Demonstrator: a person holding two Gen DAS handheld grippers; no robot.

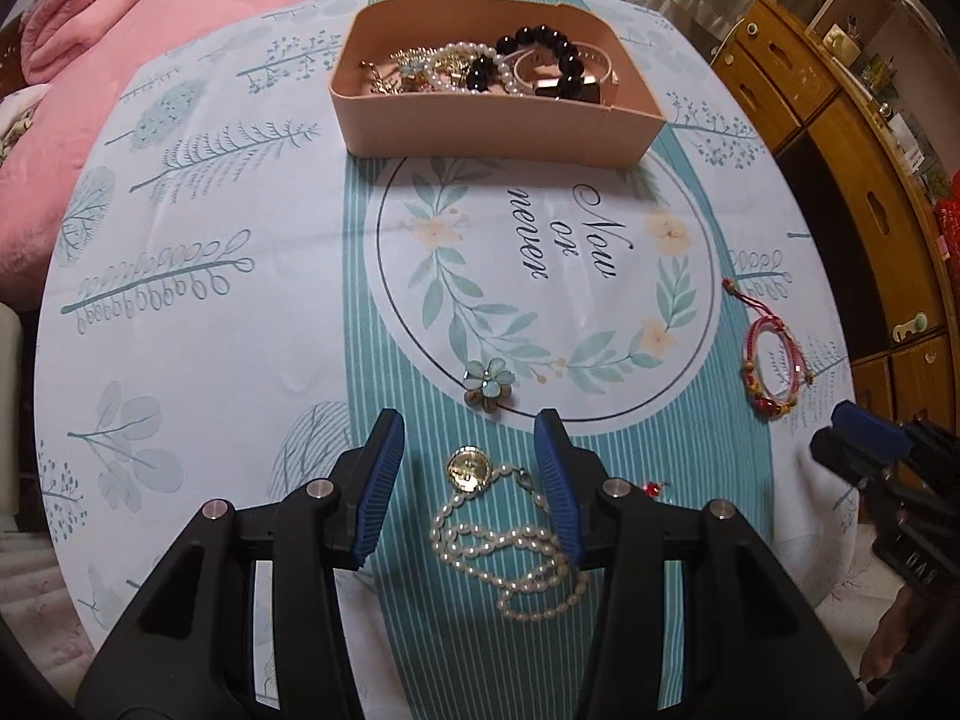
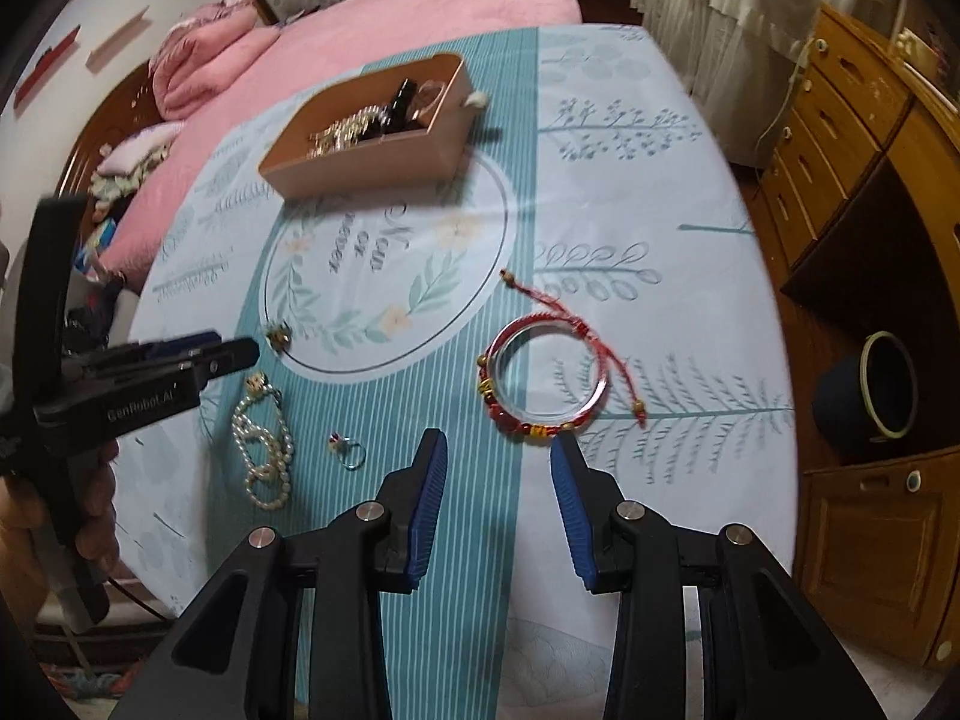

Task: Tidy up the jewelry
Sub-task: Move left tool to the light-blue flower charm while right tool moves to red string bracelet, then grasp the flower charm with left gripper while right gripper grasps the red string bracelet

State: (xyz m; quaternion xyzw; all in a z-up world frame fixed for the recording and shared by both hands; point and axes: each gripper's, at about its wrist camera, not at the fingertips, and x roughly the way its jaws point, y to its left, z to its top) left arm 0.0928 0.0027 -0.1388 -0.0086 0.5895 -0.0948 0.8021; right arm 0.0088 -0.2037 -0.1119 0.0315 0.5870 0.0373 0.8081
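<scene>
My left gripper (image 1: 471, 429) is open, its jaws either side of a pearl necklace (image 1: 510, 546) with a gold pendant (image 1: 467, 469) on the tablecloth. A green flower brooch (image 1: 489, 384) lies just beyond it. My right gripper (image 2: 498, 450) is open and empty, just short of a red beaded bracelet (image 2: 543, 384) with a red cord. A small ring (image 2: 351, 453) lies between necklace (image 2: 264, 450) and bracelet. The pink box (image 1: 498, 126) at the far side holds several bracelets and necklaces; it also shows in the right wrist view (image 2: 372, 162).
The table has a teal and white patterned cloth (image 1: 240, 330). A pink bed (image 2: 384, 30) lies behind it. Wooden drawers (image 2: 840, 138) stand to the right, and a dark pot (image 2: 870, 390) sits on the floor. The left gripper body (image 2: 120, 384) appears at the left.
</scene>
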